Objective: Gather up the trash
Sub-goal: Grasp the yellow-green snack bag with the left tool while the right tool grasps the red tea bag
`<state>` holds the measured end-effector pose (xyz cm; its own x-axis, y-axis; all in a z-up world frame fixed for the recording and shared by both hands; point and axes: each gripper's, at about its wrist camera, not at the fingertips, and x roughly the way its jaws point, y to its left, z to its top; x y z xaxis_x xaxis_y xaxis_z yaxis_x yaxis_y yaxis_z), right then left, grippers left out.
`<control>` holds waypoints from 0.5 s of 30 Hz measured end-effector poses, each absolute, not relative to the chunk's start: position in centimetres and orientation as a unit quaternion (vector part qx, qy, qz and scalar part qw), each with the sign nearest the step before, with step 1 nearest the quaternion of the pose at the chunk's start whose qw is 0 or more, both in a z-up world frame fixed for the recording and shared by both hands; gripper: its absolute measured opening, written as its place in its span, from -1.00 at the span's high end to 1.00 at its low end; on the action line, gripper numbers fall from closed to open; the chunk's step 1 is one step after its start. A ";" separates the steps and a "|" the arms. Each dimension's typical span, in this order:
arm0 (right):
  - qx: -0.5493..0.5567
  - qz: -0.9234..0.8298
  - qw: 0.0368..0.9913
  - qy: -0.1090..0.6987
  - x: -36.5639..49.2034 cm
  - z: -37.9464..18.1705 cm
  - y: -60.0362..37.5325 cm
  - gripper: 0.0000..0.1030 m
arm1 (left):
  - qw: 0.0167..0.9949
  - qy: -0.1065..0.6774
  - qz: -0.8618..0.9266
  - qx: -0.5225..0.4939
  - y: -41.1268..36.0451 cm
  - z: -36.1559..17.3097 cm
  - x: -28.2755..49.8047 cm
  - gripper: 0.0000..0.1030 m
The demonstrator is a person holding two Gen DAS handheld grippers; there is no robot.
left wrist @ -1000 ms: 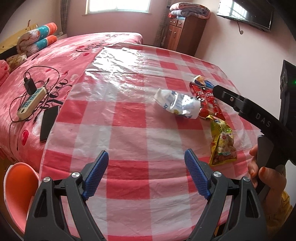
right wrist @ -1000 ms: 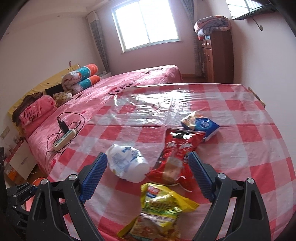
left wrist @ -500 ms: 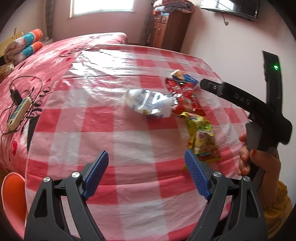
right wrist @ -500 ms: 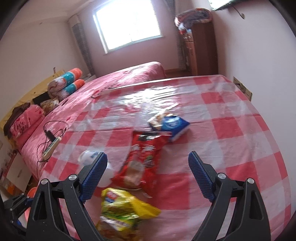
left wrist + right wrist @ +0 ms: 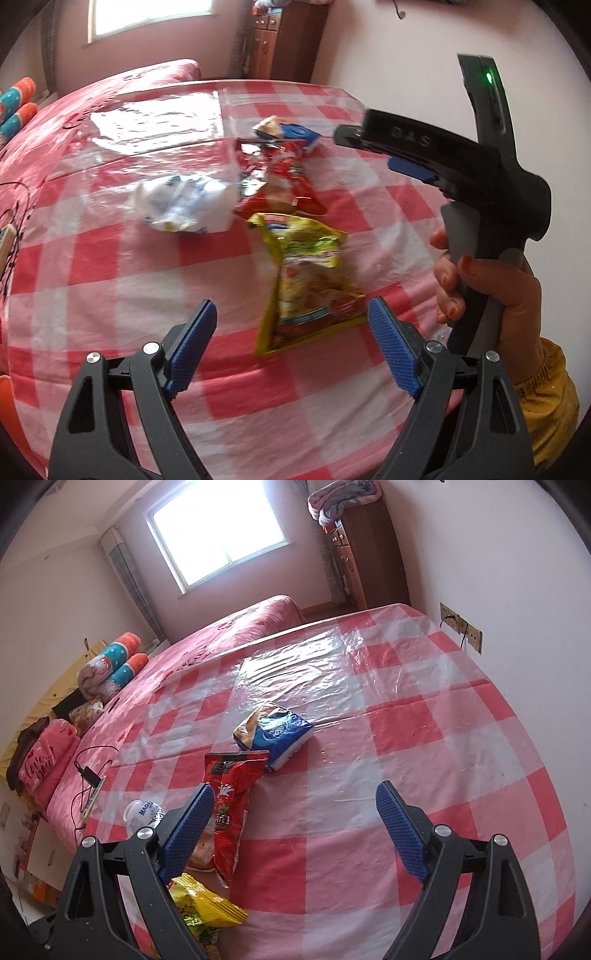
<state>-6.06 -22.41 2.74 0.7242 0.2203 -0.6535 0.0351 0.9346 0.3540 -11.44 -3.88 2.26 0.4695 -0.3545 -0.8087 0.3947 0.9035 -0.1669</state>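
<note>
a table point(image 5: 424, 746) is covered by a red-and-white checked cloth under clear plastic. on it are laid a blue packet point(image 5: 275, 733), a red wrapper point(image 5: 229, 794), a yellow wrapper point(image 5: 306, 284) and a crumpled white wrapper point(image 5: 184, 206).

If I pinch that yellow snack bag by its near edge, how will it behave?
The yellow snack bag lies flat and crinkled, so it is probably empty: light and floppy, likely to droop. Its glossy film on the shiny plastic table cover may slide before the open left gripper closes.
</note>
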 end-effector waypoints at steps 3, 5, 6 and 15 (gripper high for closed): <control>0.173 0.054 0.910 0.372 -5.9 2.6 -22.6 -0.72 | 0.854 0.471 -0.219 0.027 -4.9 1.8 -11.0 -0.64; 0.174 0.056 0.909 0.373 -5.7 2.5 -22.7 -0.72 | 0.854 0.473 -0.216 0.029 -5.3 1.6 -10.6 -0.64; 0.175 0.057 0.909 0.374 -5.6 2.5 -22.8 -0.72 | 0.853 0.474 -0.215 0.030 -5.5 1.6 -10.5 -0.64; 0.169 0.077 0.904 0.385 -5.0 2.1 -22.0 -0.71 | 0.857 0.471 -0.203 0.043 -6.6 1.2 -9.4 -0.64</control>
<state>-5.00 -21.96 2.09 0.6913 0.2696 -0.6704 -0.0093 0.9310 0.3648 -9.40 -6.64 1.24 0.4731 -0.3078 -0.8255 0.3885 0.9139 -0.1181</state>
